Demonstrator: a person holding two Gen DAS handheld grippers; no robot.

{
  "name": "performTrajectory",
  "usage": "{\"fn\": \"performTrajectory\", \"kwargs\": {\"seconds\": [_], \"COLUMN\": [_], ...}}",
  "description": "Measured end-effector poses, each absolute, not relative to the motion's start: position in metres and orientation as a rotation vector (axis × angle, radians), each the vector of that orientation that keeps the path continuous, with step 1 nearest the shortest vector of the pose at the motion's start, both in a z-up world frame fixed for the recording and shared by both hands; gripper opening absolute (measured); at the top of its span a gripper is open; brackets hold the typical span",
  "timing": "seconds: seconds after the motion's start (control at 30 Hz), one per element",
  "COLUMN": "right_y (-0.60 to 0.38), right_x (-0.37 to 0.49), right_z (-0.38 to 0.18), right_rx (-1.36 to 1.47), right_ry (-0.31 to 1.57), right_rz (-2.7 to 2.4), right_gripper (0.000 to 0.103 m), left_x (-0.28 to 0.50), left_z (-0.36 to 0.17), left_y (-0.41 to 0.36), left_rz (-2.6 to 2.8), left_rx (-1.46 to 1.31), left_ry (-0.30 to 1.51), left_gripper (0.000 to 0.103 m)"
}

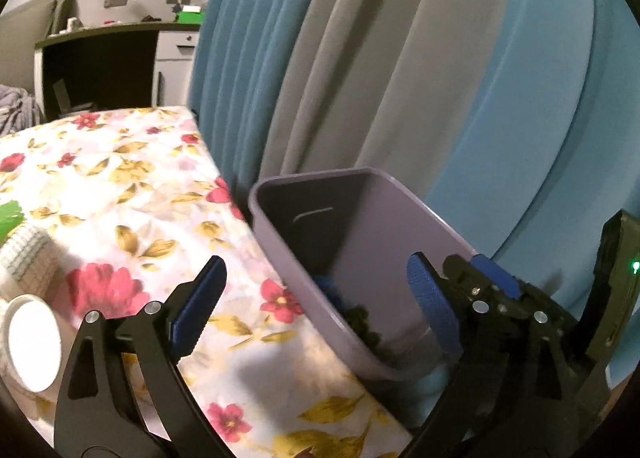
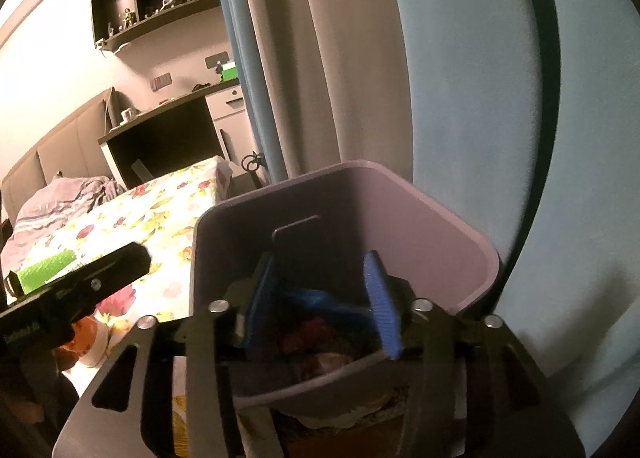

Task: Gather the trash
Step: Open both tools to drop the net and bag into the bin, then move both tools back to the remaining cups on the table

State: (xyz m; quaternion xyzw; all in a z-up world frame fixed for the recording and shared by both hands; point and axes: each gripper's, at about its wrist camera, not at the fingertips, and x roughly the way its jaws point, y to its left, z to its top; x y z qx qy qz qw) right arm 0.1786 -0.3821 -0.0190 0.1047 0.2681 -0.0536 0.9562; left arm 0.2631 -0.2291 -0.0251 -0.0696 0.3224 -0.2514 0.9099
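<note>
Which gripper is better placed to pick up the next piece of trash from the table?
Left. The left gripper is open above the floral tablecloth, near a white cup. The right gripper hangs open over the purple bin.

Below my jaws lies a table under a floral cloth, white with red flowers and yellow leaves. At its left edge, in my left view, a white ribbed roll rests on the cloth, a round white lid or cup sits just in front of it, and a bright green thing shows behind it. My right view shows a green, bumpy piece on the cloth, partly hidden. I cannot tell what the purple bin beside the table edge stands on.
</note>
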Motion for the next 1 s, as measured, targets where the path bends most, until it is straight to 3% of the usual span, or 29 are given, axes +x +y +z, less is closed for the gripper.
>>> {"fn": "performTrajectory", "kwargs": {"seconds": [0.43, 0.63, 1.0], "right_y": [-0.35, -0.322, -0.247], "right_x": [0.153, 0.136, 0.129], "right_z": [-0.002, 0.004, -0.004], "right_rx": [0.139, 0.118, 0.072], "right_ry": [0.482, 0.458, 0.481], "right_rz": [-0.136, -0.094, 0.059], "right_gripper": [0.077, 0.083, 0.083], "left_x": [0.212, 0.185, 0.134], "left_z": [-0.007, -0.007, -0.016], "left_y": [-0.168, -0.127, -0.021], "left_rz": [-0.323, -0.212, 0.028], "left_rx": [-0.105, -0.085, -0.149], "left_ry": [0.579, 0.56, 0.559], "left_gripper": [0.097, 0.097, 0.097]}}
